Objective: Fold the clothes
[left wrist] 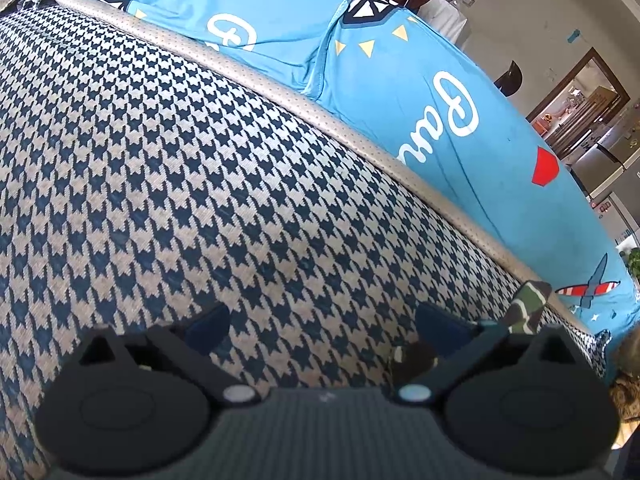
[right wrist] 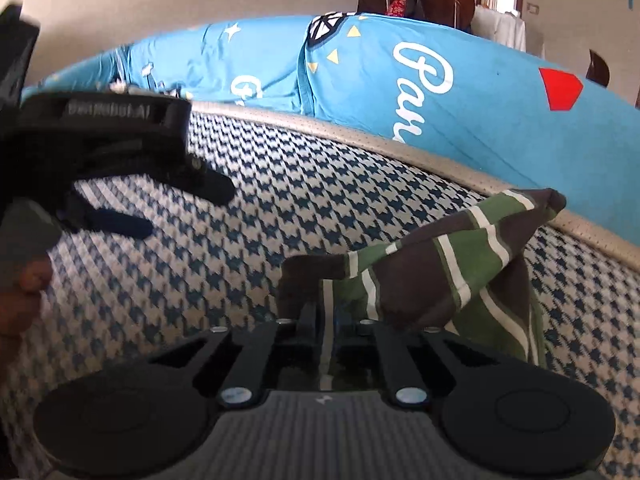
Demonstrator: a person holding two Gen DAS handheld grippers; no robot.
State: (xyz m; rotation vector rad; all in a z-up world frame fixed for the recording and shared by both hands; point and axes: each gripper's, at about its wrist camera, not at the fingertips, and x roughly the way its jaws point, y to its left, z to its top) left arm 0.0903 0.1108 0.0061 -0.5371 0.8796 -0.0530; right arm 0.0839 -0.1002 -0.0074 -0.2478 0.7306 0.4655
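Left wrist view: my left gripper [left wrist: 322, 328] hovers with jaws spread and empty over the houndstooth mat [left wrist: 160, 160]. Right wrist view: my right gripper [right wrist: 324, 312] is clamped on the striped green-brown garment [right wrist: 452, 256] bunched on the mat beside the blue sheet [right wrist: 460, 92]. I judge I'm mid-pickup; next, my 2nd hand should take an edge so I can spread it.

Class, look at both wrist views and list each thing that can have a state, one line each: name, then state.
Left claw: open, nothing between its fingers, above the houndstooth cover.
Right claw: shut on the striped cloth.
Green, brown and white striped cloth: bunched, one end pinched, the rest draped on the cover.
Blue-and-cream houndstooth cover: spread flat.
Bright blue printed sheet: spread, creased.
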